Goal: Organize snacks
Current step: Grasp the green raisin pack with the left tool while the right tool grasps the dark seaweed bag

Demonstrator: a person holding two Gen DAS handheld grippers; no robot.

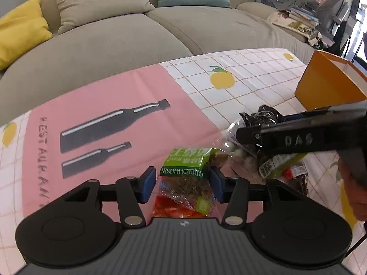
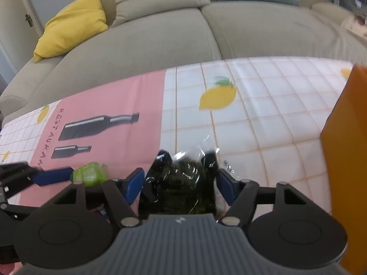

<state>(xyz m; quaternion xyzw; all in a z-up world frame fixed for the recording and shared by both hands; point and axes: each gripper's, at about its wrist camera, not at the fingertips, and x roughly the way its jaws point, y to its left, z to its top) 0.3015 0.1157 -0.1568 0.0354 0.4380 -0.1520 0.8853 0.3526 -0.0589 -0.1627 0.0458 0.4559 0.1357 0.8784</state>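
Observation:
In the left wrist view my left gripper (image 1: 182,184) is shut on a green raisin packet (image 1: 184,167) with a clear red-bottomed bag. More snack bags (image 1: 275,167) lie in a pile just to its right. My right gripper (image 1: 247,135) reaches in from the right, shut on a black crinkly snack bag (image 1: 263,115). In the right wrist view the right gripper (image 2: 180,183) pinches that black bag (image 2: 181,183) between its blue pads. The left gripper's blue finger (image 2: 55,175) and the green packet (image 2: 90,174) show at the left.
An orange box (image 1: 325,84) stands at the table's right edge; it also shows in the right wrist view (image 2: 346,149). The tablecloth (image 1: 114,96) is pink with bottle prints and white with lemons. A beige sofa (image 1: 114,41) with cushions lies beyond the table.

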